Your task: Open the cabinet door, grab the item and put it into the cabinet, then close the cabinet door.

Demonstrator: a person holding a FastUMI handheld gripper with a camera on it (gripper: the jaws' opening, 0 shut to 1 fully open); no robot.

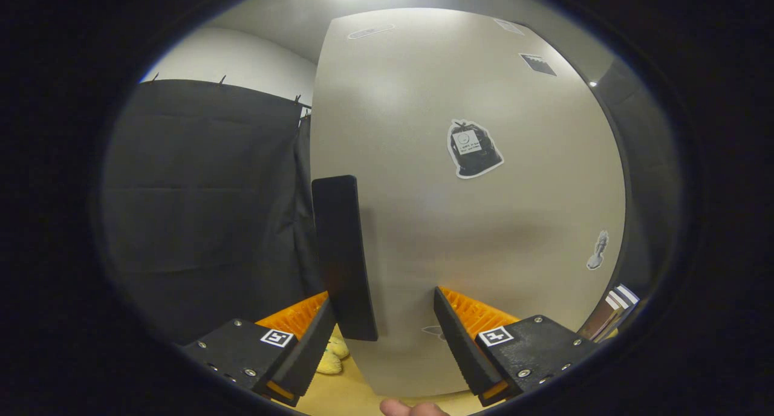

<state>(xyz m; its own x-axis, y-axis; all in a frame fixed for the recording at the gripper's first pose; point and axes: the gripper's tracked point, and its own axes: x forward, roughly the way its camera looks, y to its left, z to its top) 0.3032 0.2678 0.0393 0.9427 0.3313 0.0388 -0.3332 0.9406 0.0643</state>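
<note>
Cabinet door (pixel 471 234) with a bag-shaped sticker (pixel 473 149); its label print is too small to read. Square coded markers (pixel 277 337) on the claw carry no text.

Cabinet door (pixel 459 222) filled the space ahead of the gripper (pixel 384 331), hiding the cabinet interior behind it. Door's lower edge was cut off below the fingers. Sticker (pixel 473 148) on the door carried print too small to read; a smaller sticker (pixel 598 251) nearer the door's right edge was unclear. Yellow item (pixel 331 355) left of the door's foot was mostly hidden behind the left finger. Fingertip (pixel 411 409) below the door was cut off.
</note>
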